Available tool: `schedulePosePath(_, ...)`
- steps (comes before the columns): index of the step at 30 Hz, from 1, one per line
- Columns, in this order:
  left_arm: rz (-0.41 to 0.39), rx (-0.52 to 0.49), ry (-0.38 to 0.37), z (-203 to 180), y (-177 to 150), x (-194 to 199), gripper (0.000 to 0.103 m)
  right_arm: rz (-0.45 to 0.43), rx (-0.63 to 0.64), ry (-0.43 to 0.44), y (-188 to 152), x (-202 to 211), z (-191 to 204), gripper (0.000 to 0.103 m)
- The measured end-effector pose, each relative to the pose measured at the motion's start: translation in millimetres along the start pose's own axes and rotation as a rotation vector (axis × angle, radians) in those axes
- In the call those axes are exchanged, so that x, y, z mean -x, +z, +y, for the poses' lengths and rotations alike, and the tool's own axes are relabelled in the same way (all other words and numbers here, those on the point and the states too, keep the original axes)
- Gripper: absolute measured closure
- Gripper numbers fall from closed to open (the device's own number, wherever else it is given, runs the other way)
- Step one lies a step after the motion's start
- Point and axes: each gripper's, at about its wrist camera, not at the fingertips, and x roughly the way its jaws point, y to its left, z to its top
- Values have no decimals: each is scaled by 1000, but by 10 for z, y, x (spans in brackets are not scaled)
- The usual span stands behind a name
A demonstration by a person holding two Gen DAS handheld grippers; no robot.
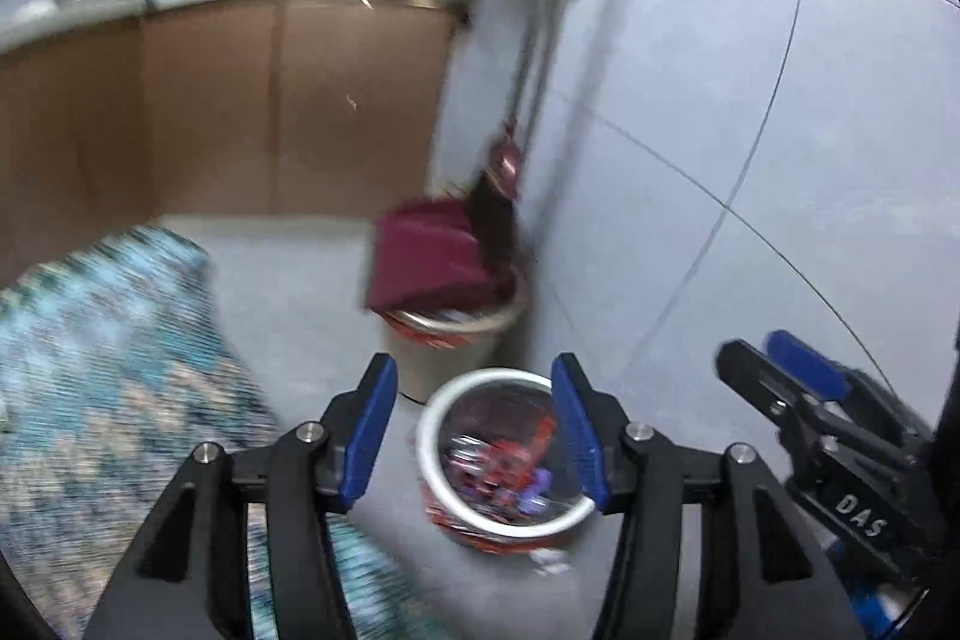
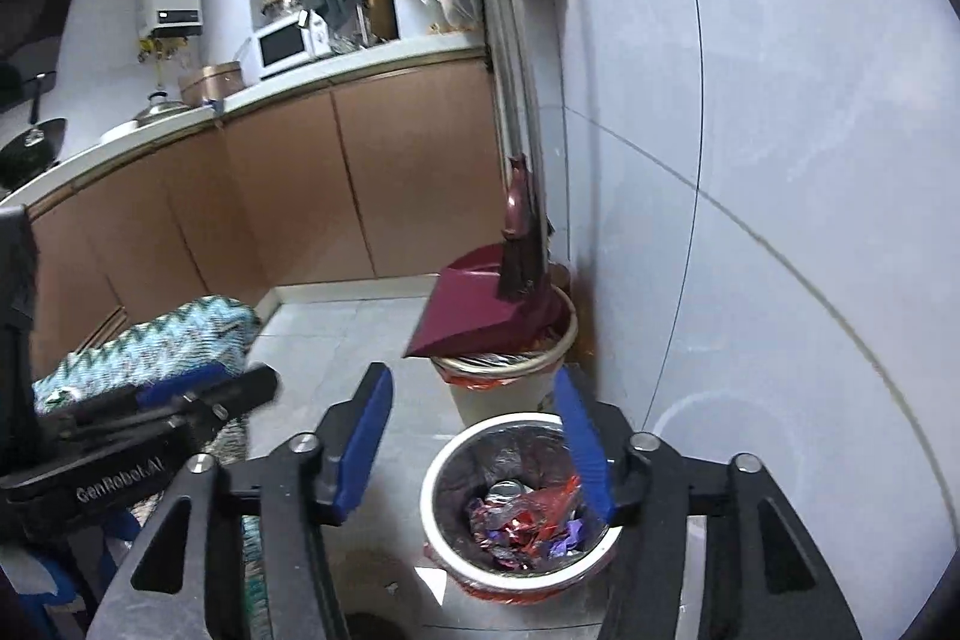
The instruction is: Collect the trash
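Note:
A white-rimmed trash bin [image 1: 433, 460] [image 2: 433, 496] stands on the grey floor below both grippers. It holds crumpled red, purple and silver wrappers [image 1: 504, 472] [image 2: 528, 520]. My left gripper [image 1: 477, 436] is open and empty above the bin. My right gripper [image 2: 474, 442] is open and empty above the bin's near left side. The right gripper also shows in the left wrist view [image 1: 780, 370], and the left gripper in the right wrist view [image 2: 198, 388]. The left wrist view is blurred.
A second beige bin [image 1: 444, 346] [image 2: 504, 382] stands behind, with a maroon dustpan [image 1: 432, 262] [image 2: 480, 310] and a broom [image 2: 519, 232] on it. A blue patterned rug [image 1: 108, 376] [image 2: 156, 340] lies left. Brown cabinets [image 2: 360, 172] run along the back, a grey wall [image 2: 750, 160] stands right.

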Motion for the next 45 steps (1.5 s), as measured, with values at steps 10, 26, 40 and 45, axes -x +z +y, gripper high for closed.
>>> schedulePosePath(10,-146,-56,236,274,-269,1342,38,-42,59,73,-47,727,569,18)
schedulePosePath(26,-312,8,449,732,-689,2795,30,-88,167,169,-133,1353,1264,0)
schedulePosePath(40,-352,17,501,723,-856,3053,30,-123,215,174,-260,1557,1524,0)
schedulePosePath(45,-353,18,502,719,-868,3061,30,-129,220,172,-289,1584,1537,0)
